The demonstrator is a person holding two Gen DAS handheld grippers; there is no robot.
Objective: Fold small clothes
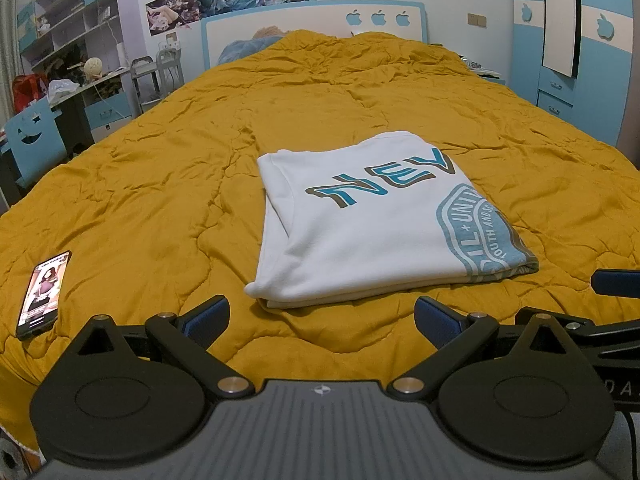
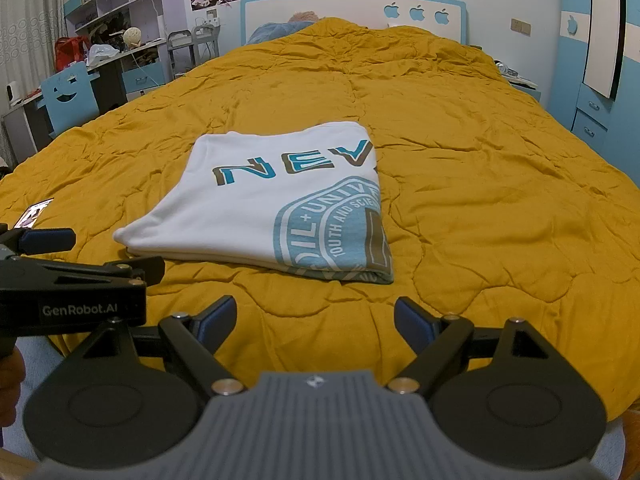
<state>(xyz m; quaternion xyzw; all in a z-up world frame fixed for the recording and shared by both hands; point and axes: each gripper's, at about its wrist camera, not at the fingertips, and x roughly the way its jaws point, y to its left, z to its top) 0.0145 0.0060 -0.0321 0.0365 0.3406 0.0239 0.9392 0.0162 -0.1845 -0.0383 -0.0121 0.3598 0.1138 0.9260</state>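
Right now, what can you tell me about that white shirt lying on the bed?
The white shirt is a soft, cotton-looking tee folded into a flat, layered rectangle. Teal and brown letters reading "NEV" run across the top, and part of a teal badge print shows along the right fold. It rests on the mustard quilt, slightly askew. Nothing else touches it: both pairs of fingers sit open, short of its near edge.

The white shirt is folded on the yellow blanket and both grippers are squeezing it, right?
Not quite. The white shirt does lie folded on the yellow blanket, but both wrist views show the left gripper and right gripper open, short of it.
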